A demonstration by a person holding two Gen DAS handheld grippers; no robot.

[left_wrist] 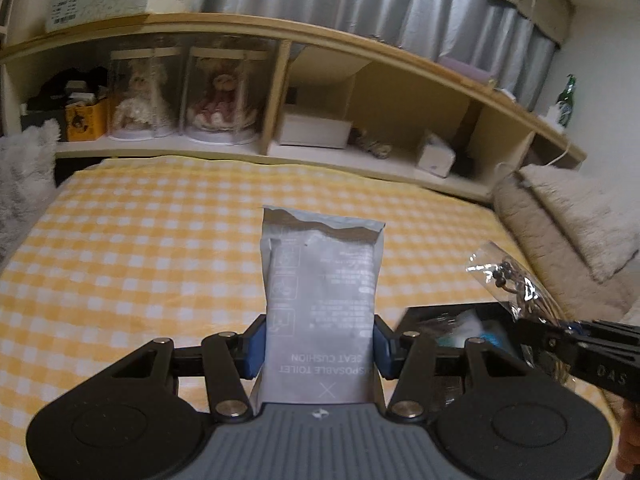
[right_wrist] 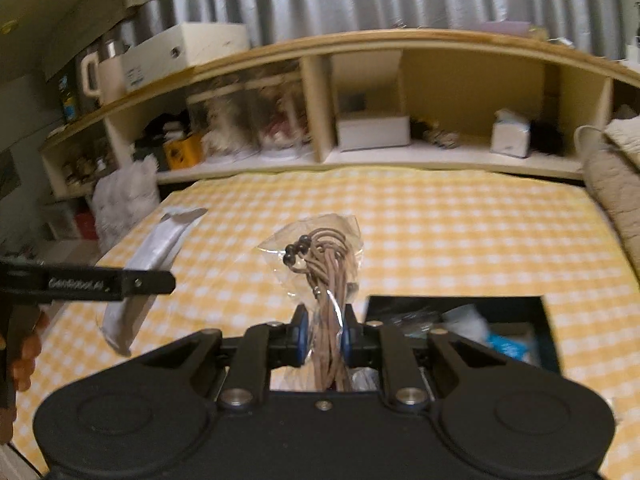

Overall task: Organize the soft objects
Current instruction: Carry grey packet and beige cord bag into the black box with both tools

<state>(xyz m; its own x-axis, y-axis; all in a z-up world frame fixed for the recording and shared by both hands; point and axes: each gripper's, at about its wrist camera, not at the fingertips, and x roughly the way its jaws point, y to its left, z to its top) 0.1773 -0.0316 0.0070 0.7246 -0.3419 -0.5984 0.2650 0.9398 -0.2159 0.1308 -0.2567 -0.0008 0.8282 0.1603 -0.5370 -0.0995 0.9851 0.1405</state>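
My left gripper (left_wrist: 318, 350) is shut on a grey pouch (left_wrist: 322, 300) printed "disposable toilet seat cushion", held upright above the yellow checked bed (left_wrist: 140, 248). The pouch also shows at the left of the right wrist view (right_wrist: 140, 272). My right gripper (right_wrist: 323, 340) is shut on a clear bag of brown cords with dark beads (right_wrist: 324, 268), held above the bed; the bag shows at the right of the left wrist view (left_wrist: 512, 280). A black box (right_wrist: 548, 328) with soft packets inside lies on the bed under and right of the right gripper; it also shows in the left wrist view (left_wrist: 440, 320).
A wooden headboard shelf (left_wrist: 360, 60) runs along the far side, holding two dolls in clear cases (left_wrist: 180, 96), white boxes (left_wrist: 312, 128) and clutter. Fluffy beige cushions (left_wrist: 568, 216) lie at the right. A white fluffy item (right_wrist: 124, 196) sits at the bed's far left corner.
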